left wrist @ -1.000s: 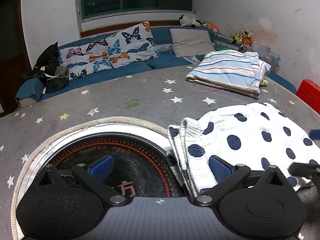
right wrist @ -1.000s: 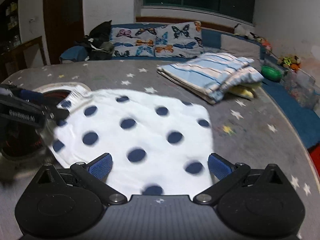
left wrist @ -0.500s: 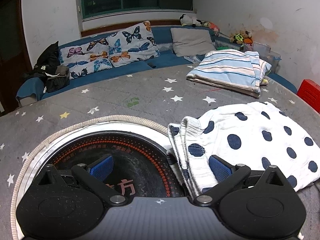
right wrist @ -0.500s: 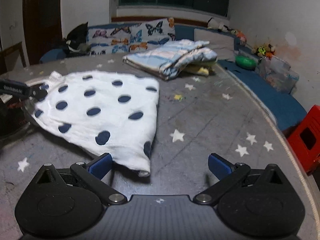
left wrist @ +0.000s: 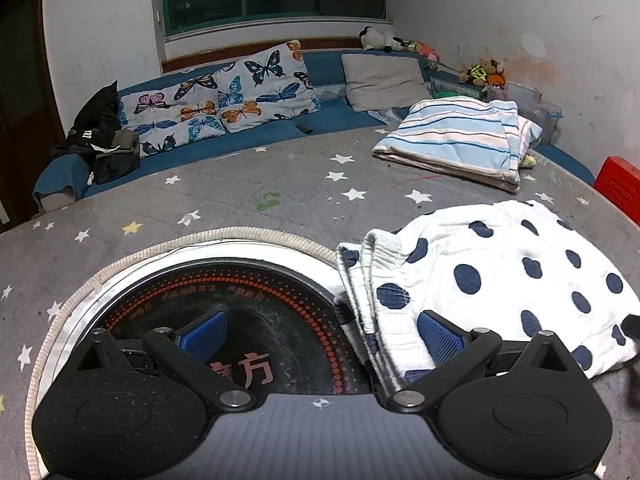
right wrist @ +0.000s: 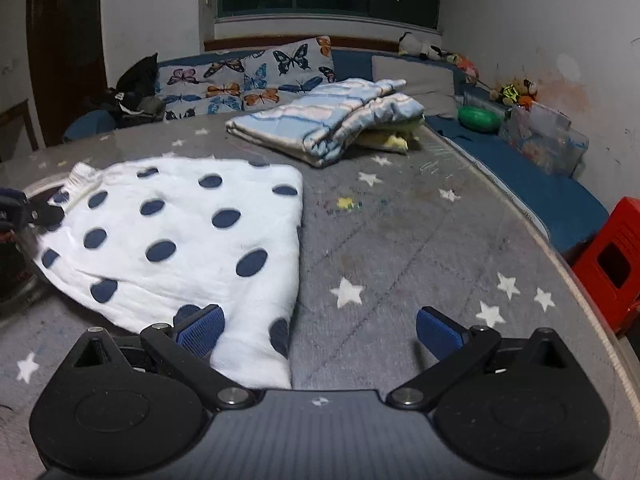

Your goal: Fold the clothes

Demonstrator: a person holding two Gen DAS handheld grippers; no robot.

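The left gripper (left wrist: 320, 334) stands wide apart, its two blue ribbed pads holding nothing; its right-hand pad (left wrist: 440, 336) lies against the ribbed waistband end of the white garment with dark blue polka dots (left wrist: 500, 280), while its left-hand pad sits over the round black glass hotplate with a ring of red dots and red characters (left wrist: 248, 312) set into the table directly beneath it. A pale braided rim circles that hotplate, and the garment's waistband edge laps onto its right side. The rest of the polka-dot garment spreads flat to the right of this gripper on the grey tablecloth printed with white and yellow stars (left wrist: 280, 184). Further ahead and to the right lies a folded blue-and-white striped blanket (left wrist: 460, 136), and beyond the table's far edge a blue bench seat carries butterfly-print cushions (left wrist: 224, 96) and a plain grey cushion. The right gripper (right wrist: 320, 334) is likewise spread wide and empty; its left-hand pad (right wrist: 202, 330) rests over the near corner of the same polka-dot garment (right wrist: 180, 232), whose near hem lies just ahead of the tool's body, and its right-hand pad hangs above bare starred cloth. The garment runs away ahead and to the left, where the left gripper's dark finger shows at its far end. A red plastic stool (right wrist: 616, 264) stands off to the right, past the table's edge.
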